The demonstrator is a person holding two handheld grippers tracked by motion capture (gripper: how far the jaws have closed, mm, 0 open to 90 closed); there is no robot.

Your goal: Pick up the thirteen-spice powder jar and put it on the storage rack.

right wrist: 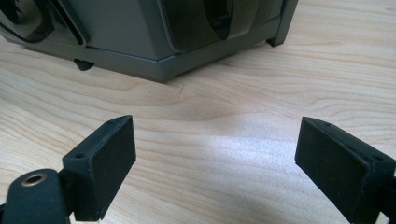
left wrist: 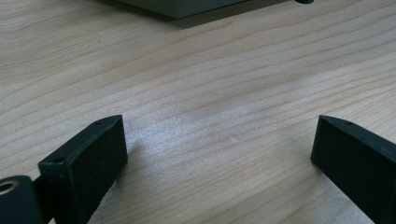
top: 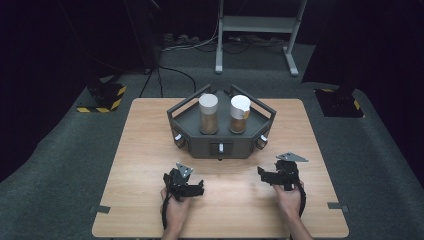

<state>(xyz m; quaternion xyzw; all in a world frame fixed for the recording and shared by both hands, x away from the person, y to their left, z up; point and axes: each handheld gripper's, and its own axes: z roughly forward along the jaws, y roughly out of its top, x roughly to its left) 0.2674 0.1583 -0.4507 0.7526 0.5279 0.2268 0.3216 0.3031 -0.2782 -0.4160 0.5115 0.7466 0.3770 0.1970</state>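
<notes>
Wooden desk (top: 150, 165) lies bare under both of your grippers, and each has its jaws spread wide with nothing between them. Your left gripper (top: 196, 189) and right gripper (top: 264, 175) rest just in front of the dark tray (top: 222, 145), where two white-capped jars (top: 208, 114) stand upright side by side. Lift clear of the tray's front wall first, then approach one jar level, squarely around its body below the cap.

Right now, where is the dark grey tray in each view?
High view: dark grey tray sits centre, beyond both tools, holding two jars.
Left gripper view: a strip of its base at the top edge.
Right gripper view: its front wall across the top.
Shared landmark: the wooden table.
</notes>
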